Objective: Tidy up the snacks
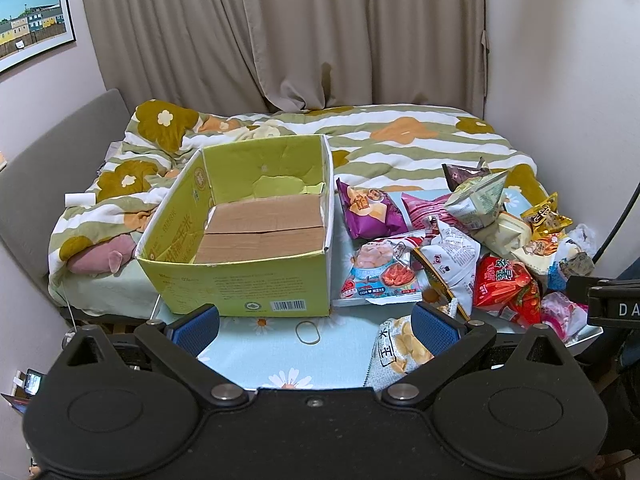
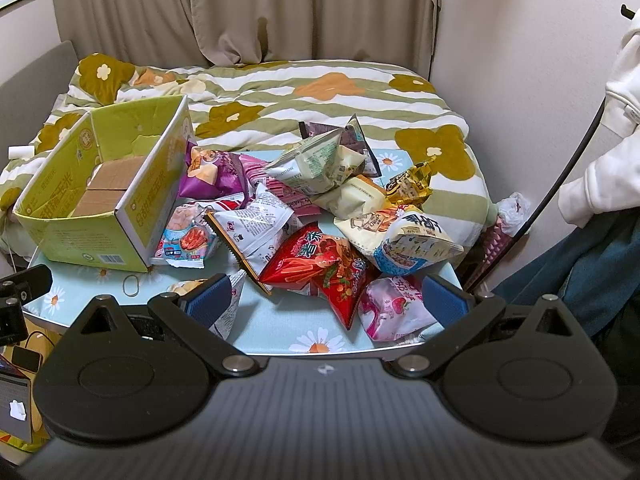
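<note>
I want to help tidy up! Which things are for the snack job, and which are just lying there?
For the job: green cardboard box, red snack bag, purple snack bag, pink strawberry bag.

Just lying about: rubber band, flowered blanket, curtain, picture.

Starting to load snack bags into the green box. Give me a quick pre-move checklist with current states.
1. Green box open and empty: ok.
2. Left gripper jaws open, holding nothing: ok.
3. Right gripper jaws open, holding nothing: ok.
4. Red snack bag on the near edge of the pile, nothing on top: ok.
5. Rubber band loose on the table in front of the box: not ok.
6. Box stability when loaded: cannot tell.
</note>
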`<state>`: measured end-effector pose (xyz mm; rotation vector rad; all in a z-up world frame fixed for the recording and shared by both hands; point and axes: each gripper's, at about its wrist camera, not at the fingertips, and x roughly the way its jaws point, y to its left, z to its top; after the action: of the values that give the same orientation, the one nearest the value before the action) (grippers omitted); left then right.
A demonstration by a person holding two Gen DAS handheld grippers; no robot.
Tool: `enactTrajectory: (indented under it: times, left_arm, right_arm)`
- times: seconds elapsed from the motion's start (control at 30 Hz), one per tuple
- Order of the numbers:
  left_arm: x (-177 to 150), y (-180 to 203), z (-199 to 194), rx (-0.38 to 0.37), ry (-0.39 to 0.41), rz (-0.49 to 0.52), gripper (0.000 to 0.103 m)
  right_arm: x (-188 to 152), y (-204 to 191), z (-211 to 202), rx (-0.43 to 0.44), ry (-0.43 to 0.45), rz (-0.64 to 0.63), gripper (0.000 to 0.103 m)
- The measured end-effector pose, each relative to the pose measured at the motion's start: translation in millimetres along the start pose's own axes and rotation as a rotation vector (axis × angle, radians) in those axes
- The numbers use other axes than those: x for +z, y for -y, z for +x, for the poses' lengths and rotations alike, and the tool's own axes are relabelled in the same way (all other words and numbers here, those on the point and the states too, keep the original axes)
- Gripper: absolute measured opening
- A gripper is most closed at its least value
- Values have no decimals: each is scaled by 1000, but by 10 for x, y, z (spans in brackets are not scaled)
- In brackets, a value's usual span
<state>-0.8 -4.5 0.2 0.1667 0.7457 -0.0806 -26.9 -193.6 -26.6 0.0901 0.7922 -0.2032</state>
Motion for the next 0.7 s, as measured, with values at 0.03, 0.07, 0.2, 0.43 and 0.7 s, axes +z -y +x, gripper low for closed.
enactTrajectory:
  times: [0.03,0.07,0.2,0.43,0.7]
  left_arm:
    - [0,1,0,0,0,0,103]
    - [0,2,1,0,1,0,103]
    - [-3,12,-1,-1,0,0,103]
    - [-3,30,2,0,0,3,103]
    - [-4,37,4,-1,1,3,103]
  right_arm:
    - [-2,-7,0,0,0,0,103]
    - [-4,-12,-2,0,1,0,103]
    - [9,27,-2,0,1,0,103]
    - [12,37,-2,0,-1,1,103]
    - [12,33,-2,0,2,1,103]
